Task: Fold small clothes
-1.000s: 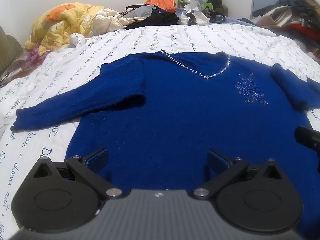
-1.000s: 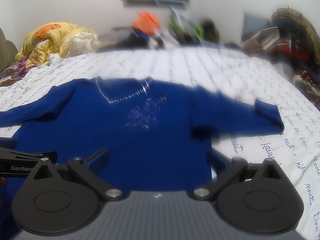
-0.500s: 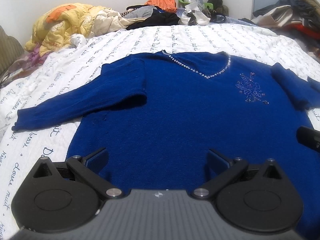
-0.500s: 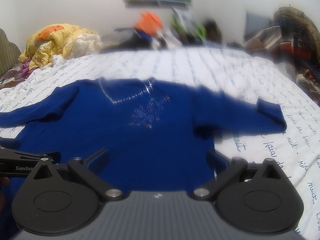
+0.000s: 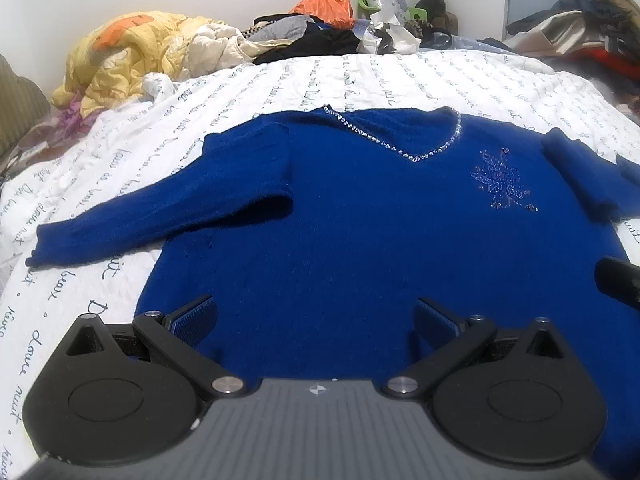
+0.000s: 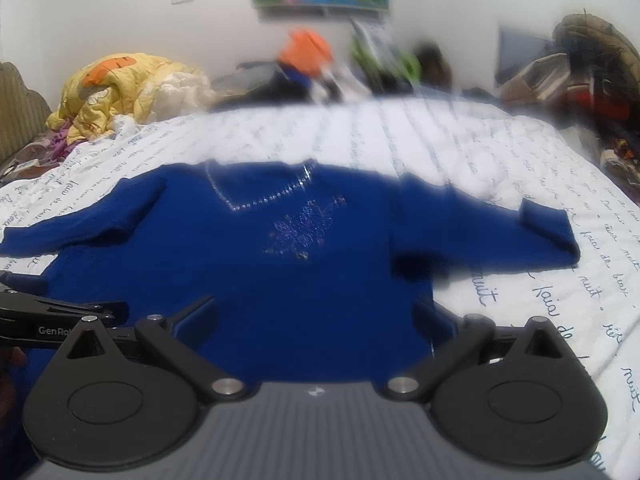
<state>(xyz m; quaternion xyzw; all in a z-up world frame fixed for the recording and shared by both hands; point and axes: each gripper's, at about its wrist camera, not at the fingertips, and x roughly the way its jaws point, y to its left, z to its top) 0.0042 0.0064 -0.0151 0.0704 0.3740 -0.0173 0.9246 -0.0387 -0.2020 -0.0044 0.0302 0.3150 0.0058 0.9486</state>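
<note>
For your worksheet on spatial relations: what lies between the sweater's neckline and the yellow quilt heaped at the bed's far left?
Only bare white bedspread with script lettering separates neckline from yellow quilt, clearest in the left wrist view.

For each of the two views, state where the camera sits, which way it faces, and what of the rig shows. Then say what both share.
Left wrist: on the left gripper, jaws open, low over the hem of the blue sweater, facing the far wall; the right gripper's tip shows at right.
Right wrist: on the right gripper, jaws open, further right, same facing; the left gripper shows at left.
Shared: sweater, white bedspread, yellow quilt.
</note>
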